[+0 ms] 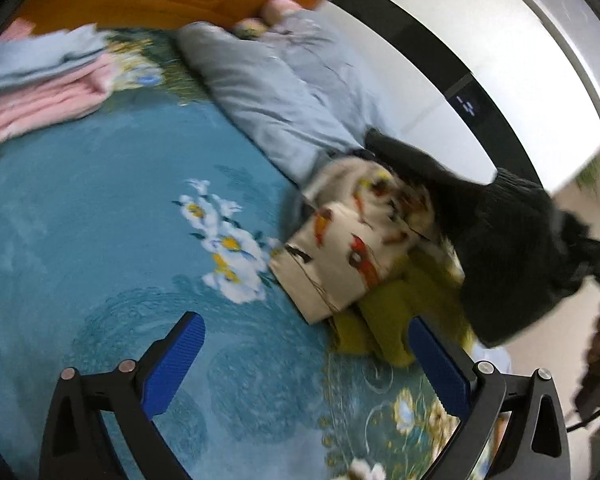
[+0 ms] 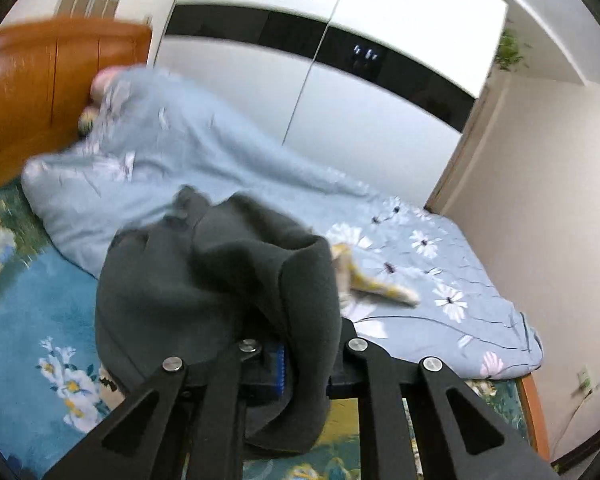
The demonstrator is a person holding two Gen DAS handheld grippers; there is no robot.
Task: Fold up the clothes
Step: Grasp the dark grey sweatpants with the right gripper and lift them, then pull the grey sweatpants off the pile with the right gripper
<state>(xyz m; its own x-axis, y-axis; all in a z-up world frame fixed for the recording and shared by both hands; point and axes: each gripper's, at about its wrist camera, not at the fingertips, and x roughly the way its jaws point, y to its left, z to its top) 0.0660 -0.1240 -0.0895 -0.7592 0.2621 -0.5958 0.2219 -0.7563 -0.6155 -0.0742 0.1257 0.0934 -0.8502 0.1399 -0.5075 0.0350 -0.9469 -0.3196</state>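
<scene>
Between the fingers of your right gripper hangs the dark grey garment, a thick fleecy piece bunched into heavy folds, lifted off the bed and draping down over the gripper so that the fingertips are buried; only a sliver of one blue pad shows beside the cloth, and the jaws are pressed together on it. From your left wrist view the same garment rises at the right edge of the pile, its far end blurred and cut off by the frame, so you cannot tell what kind of garment it is. Below it lies a cream cloth with red and orange prints, and under that a mustard-yellow piece, partly hidden by your left gripper, whose blue pads stand spread wide with nothing between them, above the teal flowered bedspread. Farther off, a stack of folded clothes in pink and pale blue sits on the bedspread, smeared by motion. A blue-grey quilt with daisies runs along the white wardrobe, and the orange wooden headboard closes the far end.
</scene>
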